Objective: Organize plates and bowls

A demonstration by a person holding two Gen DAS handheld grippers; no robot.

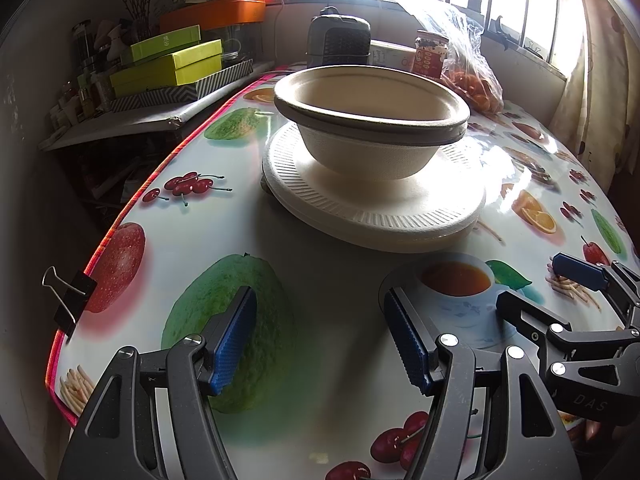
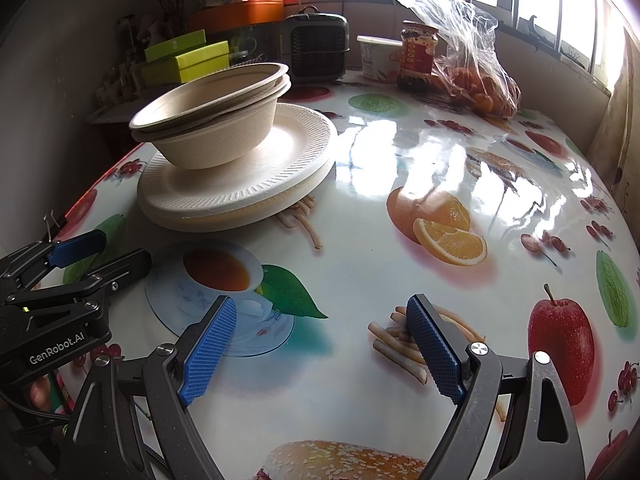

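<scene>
Beige paper bowls [image 1: 370, 120] [image 2: 212, 120] are nested together and sit on a stack of white ribbed plates [image 1: 372, 208] [image 2: 240, 184] on the fruit-print table [image 1: 320, 280] [image 2: 380, 240]. My left gripper [image 1: 320, 328] hovers open over the table in front of the stack, nothing between its blue pads. It also shows at the left edge of the right wrist view as the left gripper [image 2: 100, 252]. My right gripper [image 2: 320, 336] stands open to the right of the stack, empty. At the right edge of the left wrist view the right gripper [image 1: 540, 284] is in sight too.
At the table's far side stand a small dark heater [image 1: 340, 40] [image 2: 314, 46], a red-labelled jar [image 1: 430, 54] [image 2: 418, 54], a white tub [image 2: 378, 58] and a clear bag of oranges [image 1: 472, 80] [image 2: 480, 84]. Green boxes [image 1: 168, 64] [image 2: 186, 60] sit on a side shelf. A binder clip [image 1: 66, 300] grips the left table edge.
</scene>
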